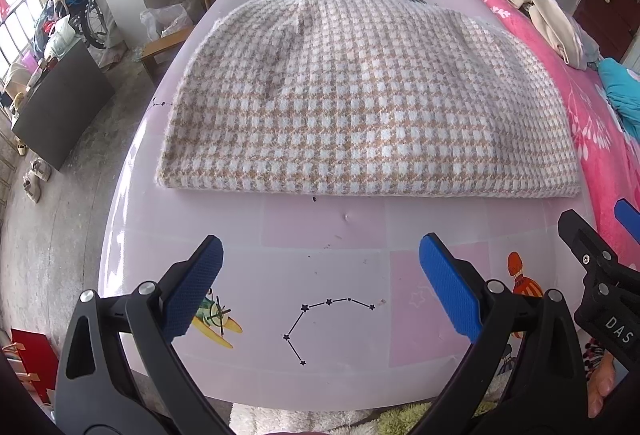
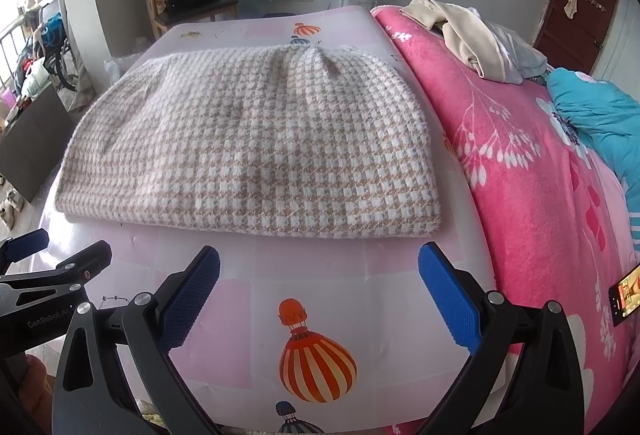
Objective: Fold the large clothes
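A glossy pale-pink plastic sheet printed with hot-air balloons and star constellations (image 1: 328,235) covers the flat surface, and a fuzzy pink fleece blanket with white flower prints (image 2: 532,195) runs along its right edge. On the sheet's middle, reaching toward the far edge, lies the folded knit garment in a beige-and-white houndstooth check (image 1: 360,107), a thick, soft rectangle with rounded far corners and a straight doubled fold facing the near edge. A crumpled cream cloth (image 2: 452,31) and a teal padded fabric (image 2: 596,111) sit on the blanket toward the far right corner. The left gripper (image 1: 320,283) hovers over the bare near edge, its blue textured pads spread wide and holding nothing. The right gripper (image 2: 320,291) hangs just beside it to the right, likewise spread apart and empty, above a striped orange balloon print.
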Tool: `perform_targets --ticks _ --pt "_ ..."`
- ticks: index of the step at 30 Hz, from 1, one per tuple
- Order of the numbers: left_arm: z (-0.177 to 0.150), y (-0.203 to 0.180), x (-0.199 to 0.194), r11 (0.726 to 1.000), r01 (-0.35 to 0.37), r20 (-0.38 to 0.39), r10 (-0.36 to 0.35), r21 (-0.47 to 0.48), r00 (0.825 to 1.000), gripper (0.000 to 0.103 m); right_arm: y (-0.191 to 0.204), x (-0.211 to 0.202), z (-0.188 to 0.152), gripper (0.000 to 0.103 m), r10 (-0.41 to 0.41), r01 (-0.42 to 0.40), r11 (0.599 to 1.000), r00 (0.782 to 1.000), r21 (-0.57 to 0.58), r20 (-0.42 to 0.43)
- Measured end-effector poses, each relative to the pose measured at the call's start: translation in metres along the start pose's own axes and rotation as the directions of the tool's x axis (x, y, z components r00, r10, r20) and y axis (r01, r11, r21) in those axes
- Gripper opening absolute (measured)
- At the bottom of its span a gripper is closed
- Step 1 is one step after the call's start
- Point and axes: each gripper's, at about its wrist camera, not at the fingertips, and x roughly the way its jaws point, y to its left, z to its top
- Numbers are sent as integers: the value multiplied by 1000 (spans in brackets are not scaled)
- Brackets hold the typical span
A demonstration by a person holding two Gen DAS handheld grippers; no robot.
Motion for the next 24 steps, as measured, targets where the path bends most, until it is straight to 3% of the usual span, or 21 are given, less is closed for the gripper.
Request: perform_targets --ticks 24 --pt "0 0 -1 1000 0 4 0 1 1000 95 1 -1 -1 97 -3 3 1000 1000 -2 3"
